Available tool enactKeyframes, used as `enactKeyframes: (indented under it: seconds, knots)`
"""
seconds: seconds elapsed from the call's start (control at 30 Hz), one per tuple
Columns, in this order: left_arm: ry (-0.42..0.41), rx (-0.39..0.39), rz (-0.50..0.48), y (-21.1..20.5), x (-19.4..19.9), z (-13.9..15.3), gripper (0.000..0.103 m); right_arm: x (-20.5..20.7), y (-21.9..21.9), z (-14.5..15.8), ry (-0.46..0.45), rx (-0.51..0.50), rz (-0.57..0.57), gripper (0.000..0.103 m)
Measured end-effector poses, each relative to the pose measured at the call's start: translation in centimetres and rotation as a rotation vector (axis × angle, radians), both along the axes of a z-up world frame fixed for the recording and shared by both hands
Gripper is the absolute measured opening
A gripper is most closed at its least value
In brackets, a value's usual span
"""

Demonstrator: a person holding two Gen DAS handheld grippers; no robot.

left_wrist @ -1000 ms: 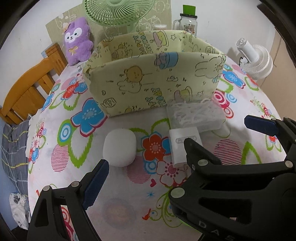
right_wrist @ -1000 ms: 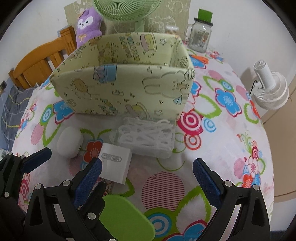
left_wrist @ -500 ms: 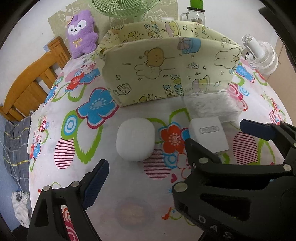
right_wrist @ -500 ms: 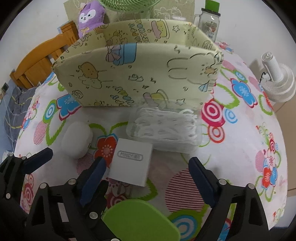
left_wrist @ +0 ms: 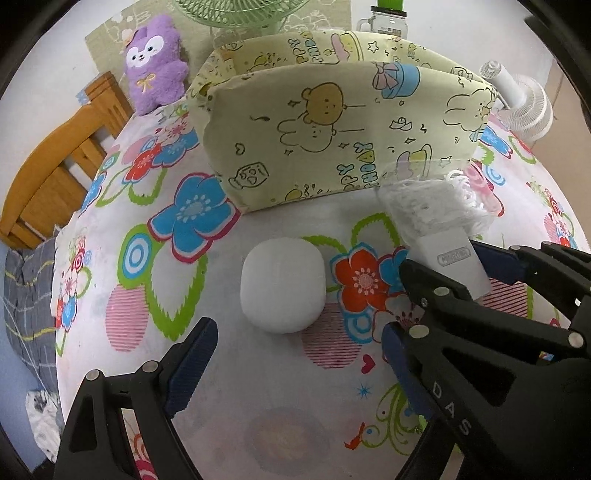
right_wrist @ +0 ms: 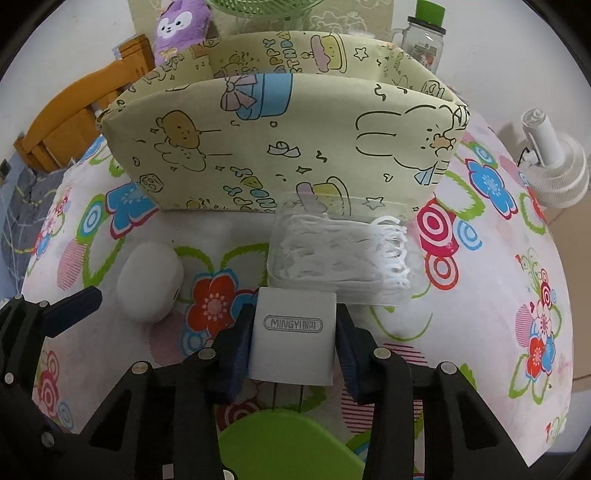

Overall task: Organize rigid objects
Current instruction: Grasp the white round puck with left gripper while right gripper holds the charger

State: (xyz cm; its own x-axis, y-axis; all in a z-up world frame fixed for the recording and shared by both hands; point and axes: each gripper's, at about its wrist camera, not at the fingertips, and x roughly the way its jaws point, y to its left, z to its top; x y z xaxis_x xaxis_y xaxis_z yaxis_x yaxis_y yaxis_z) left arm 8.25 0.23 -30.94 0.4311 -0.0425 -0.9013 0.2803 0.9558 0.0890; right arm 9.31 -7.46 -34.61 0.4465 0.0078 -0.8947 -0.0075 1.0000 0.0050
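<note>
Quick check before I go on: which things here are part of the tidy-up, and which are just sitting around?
Part of the job:
- white charger block, clamped in the right gripper
- rounded white case, ahead of the open left gripper
- clear box of floss picks
- yellow fabric organizer

Just lying about:
- purple plush toy
- green fan
- small white fan
- glass jar
- wooden chair

The right claw points steeply down at the surface, its blue pads pressed against both sides of a white charger block (the block fills the gap between them). The left claw is tilted down just as steeply, its jaws spread wide with nothing between them; in the right wrist view one of its fingers shows at nine o'clock.
</note>
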Motion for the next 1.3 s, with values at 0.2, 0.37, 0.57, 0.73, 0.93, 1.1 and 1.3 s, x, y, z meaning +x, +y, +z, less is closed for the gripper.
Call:
enactKeyframes:
  seconds: [0.2,0.37,0.57,0.73,0.93,1.1,1.3]
  knots:
    - [-0.008,0.029,-0.04,-0.2,0.5,-0.1,0.092,0.3,-0.4,0.6,0.009,-0.005,-0.026,0.043]
    - [-0.014,0.033,-0.06,-0.4,1.0,-0.1,0.092,0.2,-1.4,1.0,0.013,-0.025,-0.069,0.043]
    - [-0.02,0.034,-0.037,-0.7,2.0,-0.3,0.092,0.2,-2.9,1.1,0.025,-0.051,-0.169,0.043]
    - [-0.032,0.052,-0.046,-1.3,2.5,-0.3,0.093,0.5,-3.8,0.8,0.042,-0.047,-0.218,0.042]
    - [-0.038,0.029,-0.058,-2.0,1.8,0.0,0.056,0.5,-3.9,0.5,0.047,-0.041,-0.236,0.042]
    - [-0.025,-0.002,-0.04,-2.2,1.2,0.2,0.048,0.6,-3.9,0.5,0.047,-0.044,-0.224,0.042]
    - [0.004,-0.016,-0.018,-2.5,0.8,0.4,0.048,0.4,-3.6,0.8,0.043,-0.039,-0.209,0.042]
